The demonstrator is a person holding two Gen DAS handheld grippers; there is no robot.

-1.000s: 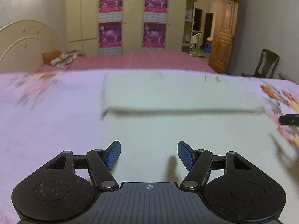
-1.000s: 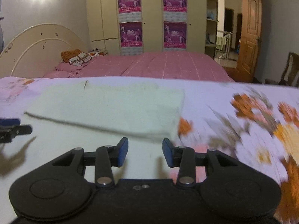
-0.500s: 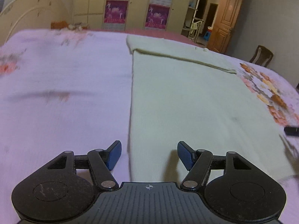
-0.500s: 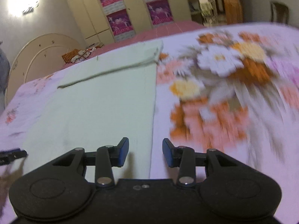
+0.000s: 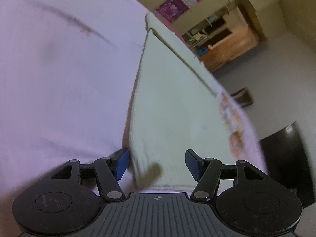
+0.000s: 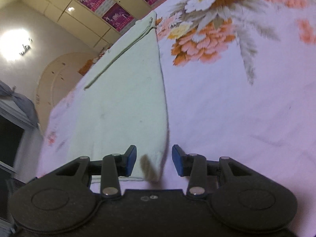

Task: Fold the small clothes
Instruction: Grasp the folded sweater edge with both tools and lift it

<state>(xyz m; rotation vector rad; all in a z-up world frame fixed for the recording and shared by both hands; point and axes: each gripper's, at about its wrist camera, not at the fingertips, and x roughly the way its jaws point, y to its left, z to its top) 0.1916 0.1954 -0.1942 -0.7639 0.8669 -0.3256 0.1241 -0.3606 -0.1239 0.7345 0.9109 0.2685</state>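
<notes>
We see the pale green garment (image 5: 173,102) lying flat on the pink floral bedspread (image 6: 227,102), its far end folded over. Our left hand-held gripper (image 5: 157,163) tilts downward, rolled sideways, over the garment's near left corner, jaws closing with nothing pinched yet. Our right hand-held gripper (image 6: 154,163) tilts likewise over the near right corner, straddling the garment's edge, released.

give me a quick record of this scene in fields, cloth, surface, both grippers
cloth: pale green garment, lying flat, far end already folded over
surface: bed sheet, pink with orange flowers
left gripper: jaws closing, astride the garment's near left corner, pads not pressing it
right gripper: open, astride the near right corner, pads clear of it
background: wardrobe with purple posters
</notes>
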